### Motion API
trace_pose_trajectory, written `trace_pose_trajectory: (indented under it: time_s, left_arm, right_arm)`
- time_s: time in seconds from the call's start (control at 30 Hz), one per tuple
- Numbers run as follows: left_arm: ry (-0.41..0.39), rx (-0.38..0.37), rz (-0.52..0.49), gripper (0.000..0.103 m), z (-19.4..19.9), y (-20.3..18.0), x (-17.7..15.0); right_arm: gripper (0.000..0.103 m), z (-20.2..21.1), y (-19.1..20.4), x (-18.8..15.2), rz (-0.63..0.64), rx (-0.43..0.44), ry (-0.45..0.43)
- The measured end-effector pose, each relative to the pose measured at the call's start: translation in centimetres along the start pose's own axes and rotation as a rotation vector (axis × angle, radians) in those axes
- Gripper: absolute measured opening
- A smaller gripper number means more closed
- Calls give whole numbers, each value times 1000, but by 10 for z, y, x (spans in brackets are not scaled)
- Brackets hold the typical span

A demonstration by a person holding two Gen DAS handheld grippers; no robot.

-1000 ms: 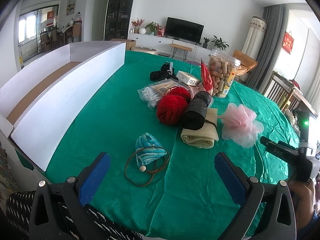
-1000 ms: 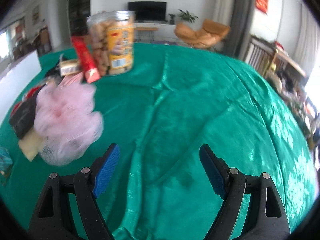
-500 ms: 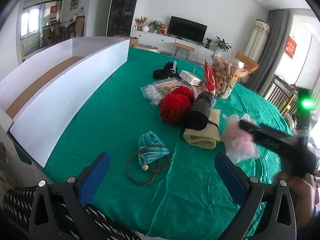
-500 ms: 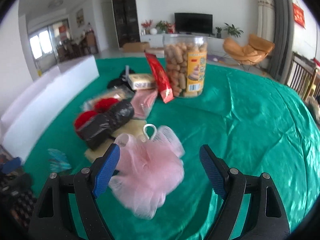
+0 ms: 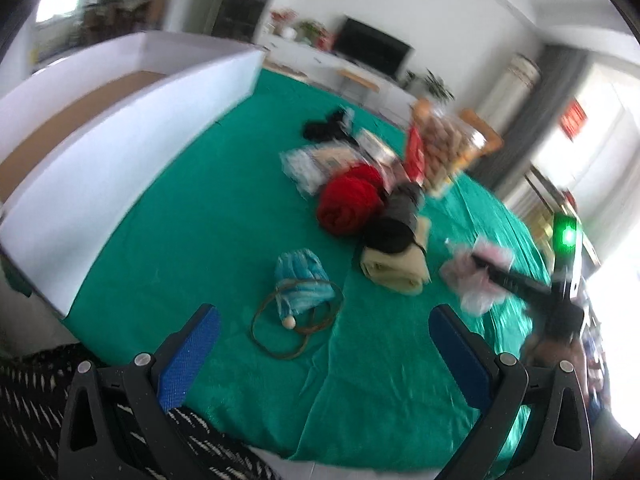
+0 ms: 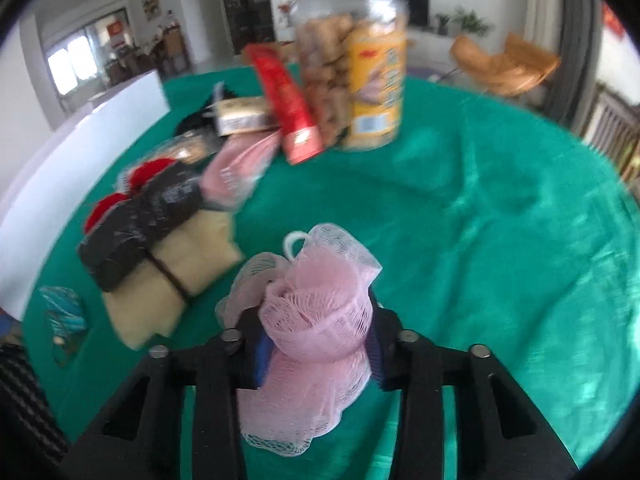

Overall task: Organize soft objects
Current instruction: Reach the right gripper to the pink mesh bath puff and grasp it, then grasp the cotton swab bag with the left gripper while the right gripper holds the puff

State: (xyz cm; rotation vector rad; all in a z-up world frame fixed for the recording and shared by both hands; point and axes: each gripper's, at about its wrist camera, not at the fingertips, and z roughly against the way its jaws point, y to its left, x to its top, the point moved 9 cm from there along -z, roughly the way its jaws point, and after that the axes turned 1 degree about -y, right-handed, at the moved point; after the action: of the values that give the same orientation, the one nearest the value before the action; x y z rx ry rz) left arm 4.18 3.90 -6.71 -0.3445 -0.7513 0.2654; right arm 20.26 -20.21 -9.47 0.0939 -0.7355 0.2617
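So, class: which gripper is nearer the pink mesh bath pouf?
Right. The right gripper is closing its jaws on the pink mesh bath pouf; the left gripper stands open, apart from it, over the green tablecloth.

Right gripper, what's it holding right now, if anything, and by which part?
The right gripper is closing on the pink mesh bath pouf, pinched across its bunched middle; the white loop sticks out beyond. The left gripper holds nothing.

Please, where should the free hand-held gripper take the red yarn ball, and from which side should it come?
Probably grip the red yarn ball across its rounded middle, coming from above and from the near-left side, where only bare green cloth lies. On its right the black roll crowds it, and a clear packet lies behind. The left hand-held gripper is open and holds nothing.
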Motion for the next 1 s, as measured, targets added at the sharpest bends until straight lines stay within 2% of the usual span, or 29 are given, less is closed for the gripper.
trace_pose_trajectory:
  time_s: [0.1, 0.2, 0.23, 0.27, 0.4, 0.53, 0.67, 0.73, 0.8, 0.83, 0.93, 1.0]
  left_arm:
    - [45, -15, -111, 103, 4, -6, -1]
    - [85, -1, -188, 103, -1, -10, 1]
    - [115, 2, -199, 103, -8, -12, 2]
    - [135, 6, -205, 103, -14, -13, 3]
    - [238, 51, -203, 103, -52, -8, 3]
    - [362, 65, -147, 103, -90, 5, -4]
    - [358, 115, -177, 102, -102, 7, 1]
    - [347, 166, -222, 103, -106, 7, 2]
    - [355, 261, -296, 103, -114, 10, 1]
    - [347, 281, -324, 103, -116, 8, 2]
    - [355, 265, -330, 103, -124, 9, 6]
    - [388, 253, -355, 103, -126, 11, 10]
  right_arm:
    - [40, 17, -18, -4, 2, -48, -28]
    - [50, 21, -23, -15, -25, -17, -20]
    - [59, 20, -24, -20, -42, 1, -13]
    - [68, 18, -24, -21, -53, 11, -11]
    - [72, 10, -21, -27, -98, 42, -15]
    - [77, 0, -22, -35, -110, 35, -10]
    - [78, -2, -25, -38, -127, 47, -5]
    - [79, -5, -25, -40, -127, 49, 12]
    - [80, -6, -24, -41, -120, 47, 18]
    - [81, -7, -23, -41, -116, 43, 20]
    - [82, -8, -21, -41, -94, 22, 29]
    - [82, -9, -21, -41, -84, 11, 32]
